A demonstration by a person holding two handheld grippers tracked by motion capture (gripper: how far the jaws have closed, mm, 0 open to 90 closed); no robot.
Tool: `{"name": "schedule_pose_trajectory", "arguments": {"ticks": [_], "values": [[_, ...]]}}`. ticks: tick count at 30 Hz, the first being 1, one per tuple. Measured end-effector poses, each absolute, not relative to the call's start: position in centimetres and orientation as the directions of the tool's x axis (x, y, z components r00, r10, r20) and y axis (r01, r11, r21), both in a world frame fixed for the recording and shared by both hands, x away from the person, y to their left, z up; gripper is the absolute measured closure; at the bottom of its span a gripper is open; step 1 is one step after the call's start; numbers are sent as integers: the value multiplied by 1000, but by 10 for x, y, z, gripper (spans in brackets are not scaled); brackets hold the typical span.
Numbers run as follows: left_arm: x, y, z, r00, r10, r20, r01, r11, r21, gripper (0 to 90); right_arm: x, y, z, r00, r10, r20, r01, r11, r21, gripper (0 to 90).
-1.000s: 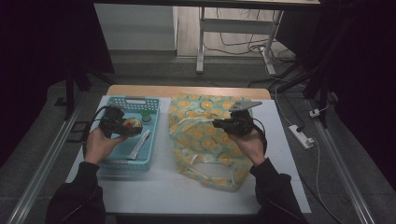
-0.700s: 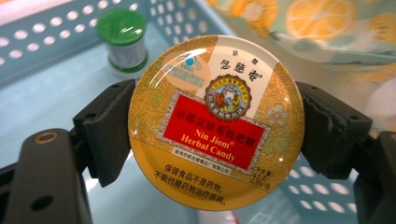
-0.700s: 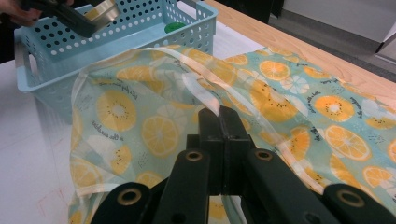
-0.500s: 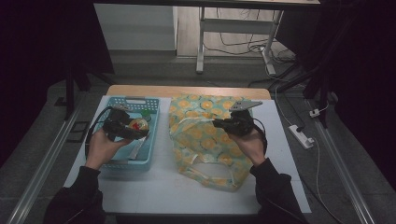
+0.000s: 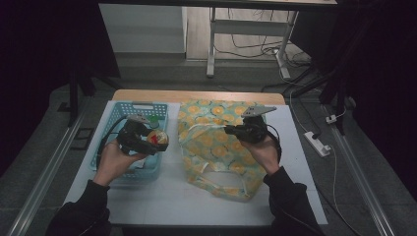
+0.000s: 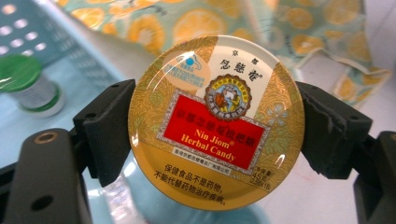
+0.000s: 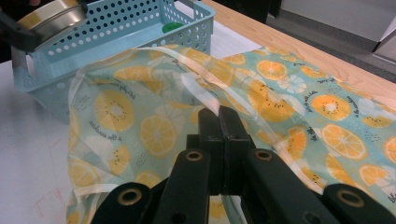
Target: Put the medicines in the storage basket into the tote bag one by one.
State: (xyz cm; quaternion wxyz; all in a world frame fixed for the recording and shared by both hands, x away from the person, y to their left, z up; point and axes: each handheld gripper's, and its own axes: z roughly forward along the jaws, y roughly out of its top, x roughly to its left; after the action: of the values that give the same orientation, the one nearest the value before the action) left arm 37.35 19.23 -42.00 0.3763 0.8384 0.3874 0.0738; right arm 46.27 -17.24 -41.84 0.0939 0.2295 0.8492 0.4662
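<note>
A round gold and red herbal candy tin (image 6: 217,121) sits between my left gripper's (image 6: 217,140) pads, which press on its two sides. In the high view this left gripper (image 5: 156,140) holds the tin (image 5: 159,138) above the right edge of the blue basket (image 5: 118,110). To the right lies a teal fabric bag with an orange-slice print (image 5: 216,147). My right gripper (image 7: 219,116) is shut on the bag's white strap and lifts the bag's (image 7: 116,112) mouth off the table. The right gripper (image 5: 231,131) is over the bag's middle.
A green-capped bottle (image 6: 28,84) stands in the basket (image 7: 140,23), near its far right corner (image 5: 154,119). The wooden table edge (image 5: 196,96) runs along the far side. A white power strip (image 5: 317,143) lies on the floor at the right.
My left gripper has carried the tin up and to the right, from over the basket's middle to its right edge. The right gripper and the bag have stayed put.
</note>
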Motion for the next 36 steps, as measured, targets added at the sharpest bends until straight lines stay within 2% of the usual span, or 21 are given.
{"name": "schedule_pose_trajectory", "arguments": {"ticks": [15,36], "values": [[370,140,-410,786,598,-157,513,-489,706,203,463,-172,-419,-877,479,45,297,465,834,900],[403,71,-423,841,516,-161,474,-561,679,203,462,-173,-416,-874,485,40,289,452,844,900]]}}
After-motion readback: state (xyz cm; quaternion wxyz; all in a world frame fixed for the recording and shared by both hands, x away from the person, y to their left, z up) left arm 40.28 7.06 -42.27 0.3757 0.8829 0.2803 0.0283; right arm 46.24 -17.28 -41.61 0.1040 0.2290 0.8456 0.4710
